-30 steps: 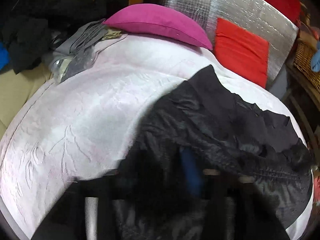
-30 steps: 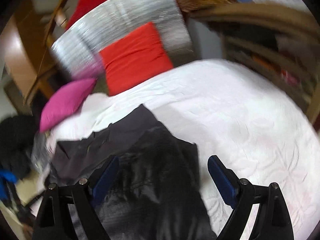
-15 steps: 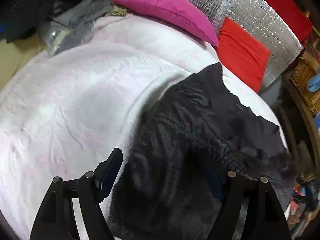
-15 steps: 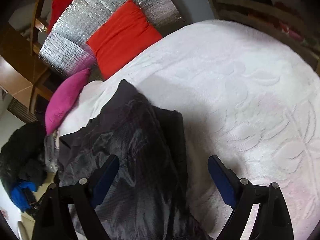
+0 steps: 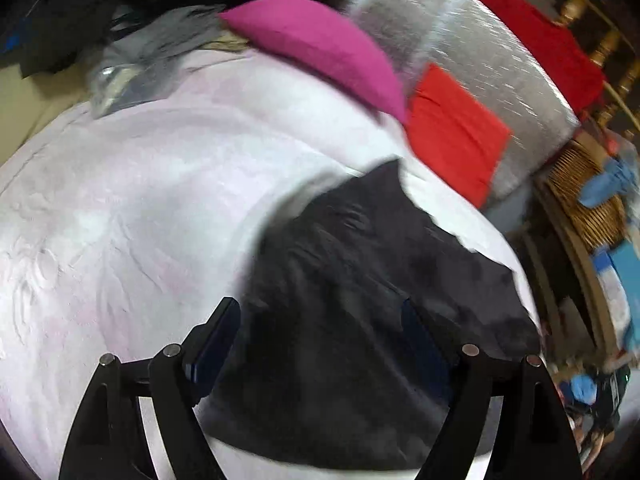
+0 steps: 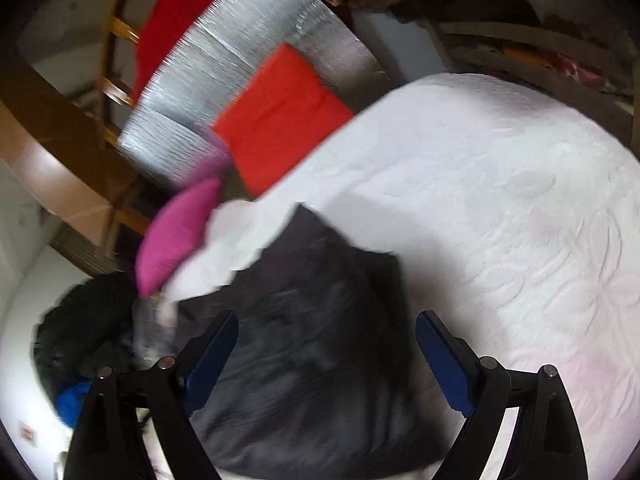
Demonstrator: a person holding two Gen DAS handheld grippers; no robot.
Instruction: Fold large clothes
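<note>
A large black garment (image 5: 360, 300) lies crumpled on the white bedspread (image 5: 120, 200). It also shows in the right wrist view (image 6: 312, 344) on the same bedspread (image 6: 500, 200). My left gripper (image 5: 320, 332) is open and empty, held above the garment's near part. My right gripper (image 6: 328, 340) is open and empty, above the garment's near end. Both views are blurred by motion.
A magenta pillow (image 5: 320, 44), a red cushion (image 5: 452, 132) and a silver padded panel (image 5: 480, 52) stand at the bed's head. A pile of grey and dark clothes (image 5: 132, 52) lies at the far left. A wicker basket (image 5: 588, 200) stands at the right.
My left gripper has let go of the black garment and opened; the garment has dropped flat on the bed. Both grippers have pulled back and swung, and the right has stayed open.
</note>
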